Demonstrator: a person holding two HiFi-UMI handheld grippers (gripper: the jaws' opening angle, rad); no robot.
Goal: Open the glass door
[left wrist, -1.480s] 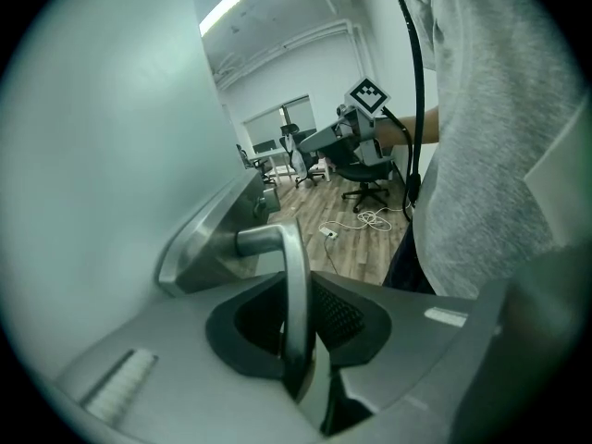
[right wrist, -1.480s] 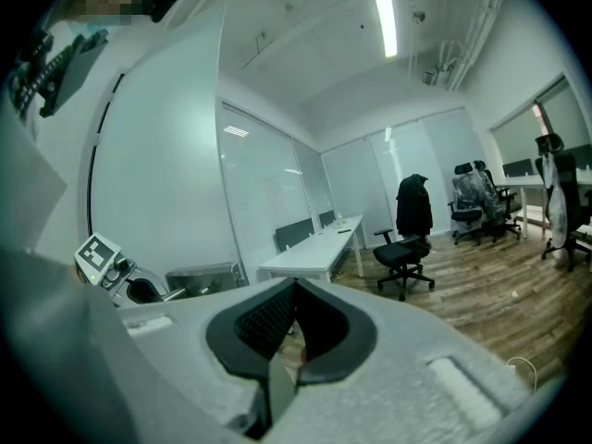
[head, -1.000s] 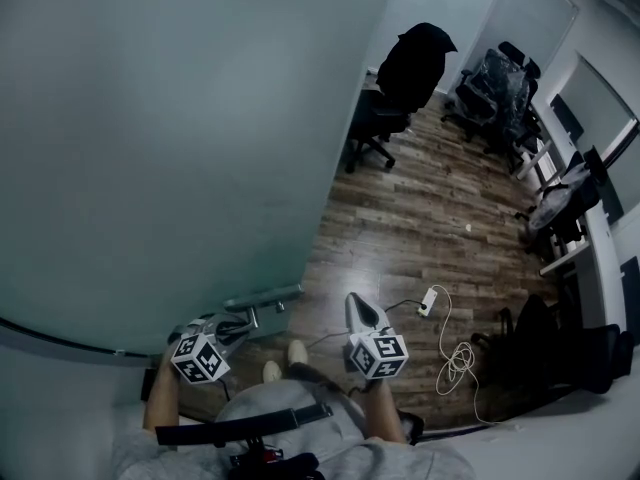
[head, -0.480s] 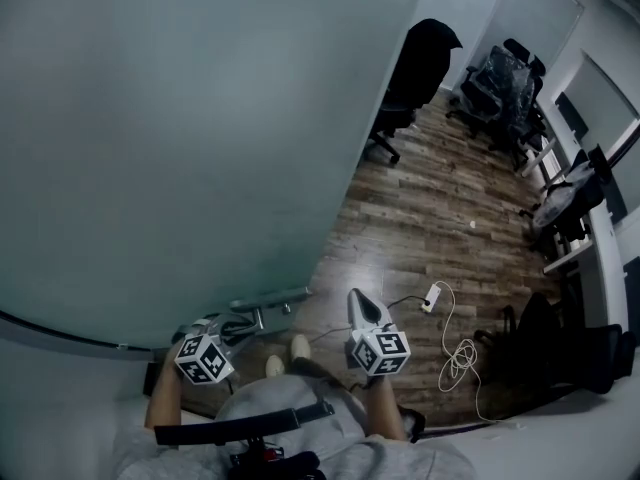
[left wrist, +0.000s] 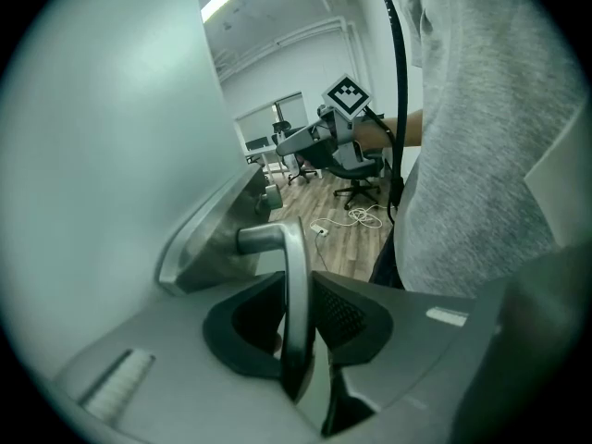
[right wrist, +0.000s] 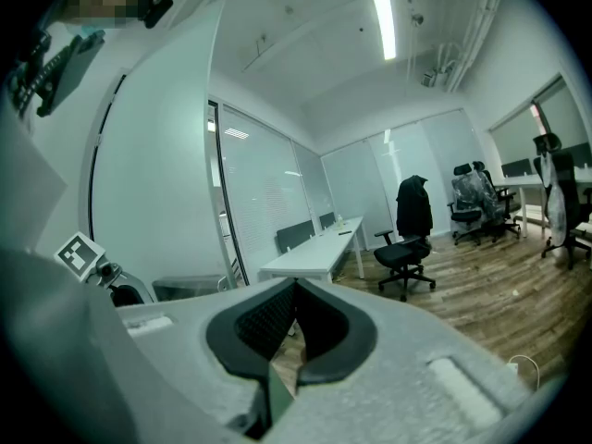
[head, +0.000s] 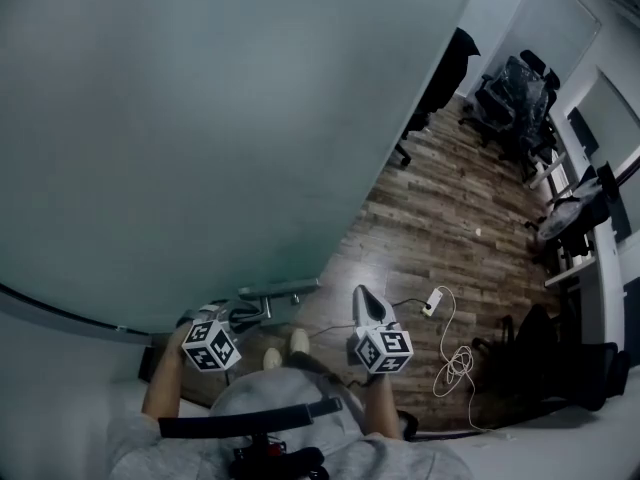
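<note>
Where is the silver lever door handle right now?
Left gripper view, centre: the silver metal lever handle stands between the left gripper's fingers, which have just been opening. Head view: lower left, at the frosted glass door's edge.

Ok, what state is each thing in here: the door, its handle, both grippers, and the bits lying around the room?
glass door: partly open.
door handle: lever between the jaws of the left gripper.
left gripper: jaws have just been opening; pads look to be against the door handle.
right gripper: jaws shut, empty.
power strip: lying on the floor, cable loosely coiled.
office chair: upright, dark jacket over its back.
</note>
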